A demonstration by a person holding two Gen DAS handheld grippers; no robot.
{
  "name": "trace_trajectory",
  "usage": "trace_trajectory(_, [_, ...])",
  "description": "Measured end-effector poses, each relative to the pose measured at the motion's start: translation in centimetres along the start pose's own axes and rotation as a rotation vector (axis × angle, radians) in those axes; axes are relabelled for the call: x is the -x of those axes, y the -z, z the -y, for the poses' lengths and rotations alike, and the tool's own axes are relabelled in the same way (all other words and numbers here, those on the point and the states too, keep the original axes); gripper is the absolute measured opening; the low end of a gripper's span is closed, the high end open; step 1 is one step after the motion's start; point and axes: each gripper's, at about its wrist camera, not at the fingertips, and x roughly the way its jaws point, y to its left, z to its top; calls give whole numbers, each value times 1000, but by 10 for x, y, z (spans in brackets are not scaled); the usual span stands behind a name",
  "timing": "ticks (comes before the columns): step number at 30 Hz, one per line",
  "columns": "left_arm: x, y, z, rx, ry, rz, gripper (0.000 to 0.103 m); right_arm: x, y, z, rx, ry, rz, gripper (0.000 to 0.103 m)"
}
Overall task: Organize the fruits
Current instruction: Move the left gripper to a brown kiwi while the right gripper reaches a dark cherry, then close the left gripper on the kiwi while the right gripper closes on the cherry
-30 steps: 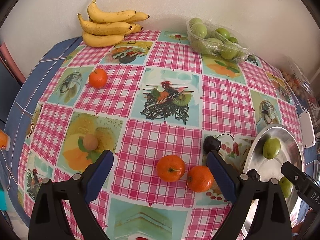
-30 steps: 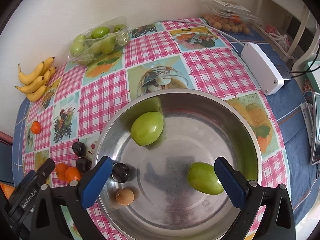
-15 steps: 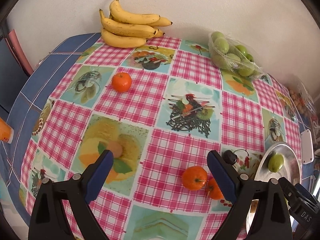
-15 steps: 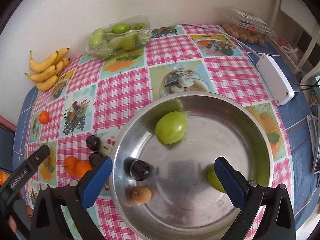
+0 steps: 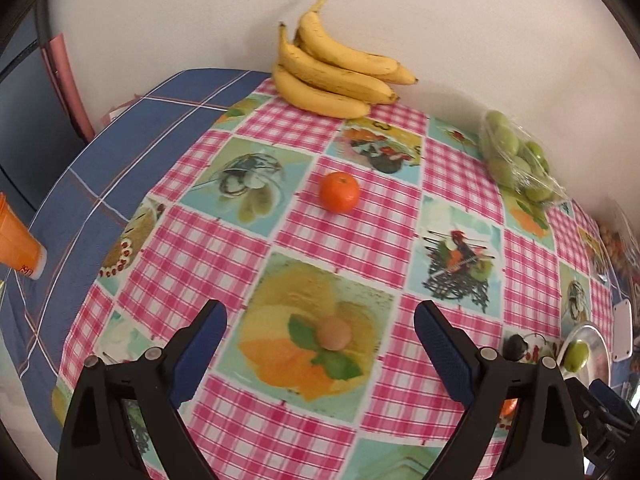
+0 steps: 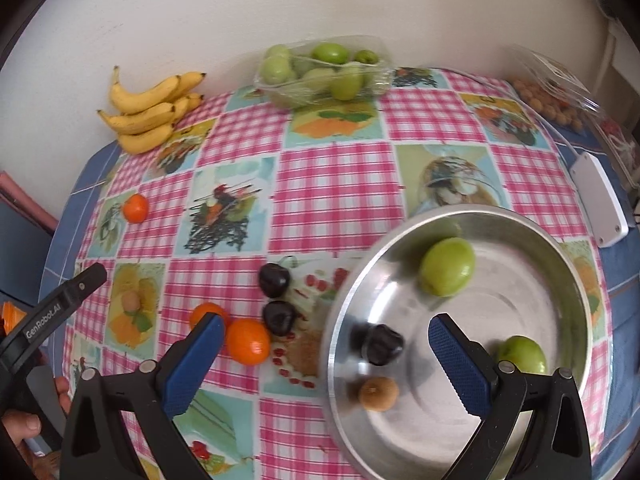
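My left gripper [image 5: 320, 318] is open just above the table, and a small brown fruit [image 5: 334, 333] lies between its blue fingers. A mandarin [image 5: 339, 192] sits farther back. My right gripper [image 6: 325, 328] is open and holds nothing, over the left rim of the metal bowl [image 6: 520, 280]. The bowl holds two green fruits [image 6: 448, 266], a dark plum [image 6: 382, 344] and a brown fruit [image 6: 378, 394]. Left of the bowl lie two dark plums [image 6: 274, 278] and two mandarins [image 6: 248, 340].
Bananas [image 5: 336, 76] and a wrapped pack of green fruits [image 6: 324, 72] rest against the back wall. A white box [image 6: 598, 200] and a clear pack of small brown fruits [image 6: 552, 96] are at the right. An orange cup [image 5: 16, 240] stands at the left edge.
My left gripper has moved left, from the two mandarins to the small brown fruit. My right gripper has swung left, so the bowl now lies to its right.
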Motion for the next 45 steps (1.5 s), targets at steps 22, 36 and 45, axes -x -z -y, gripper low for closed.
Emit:
trace_trajectory(22, [-34, -4, -19, 63, 141, -116, 99, -32, -8, -53, 67, -126, -20, 103])
trace_trajectory(36, [-43, -2, -7, 21, 143, -157, 92, -48, -18, -42, 11, -122, -36, 72])
trace_trajectory(45, [-56, 4, 6, -47, 123, -209, 54, -65, -19, -36, 10, -72, -58, 48])
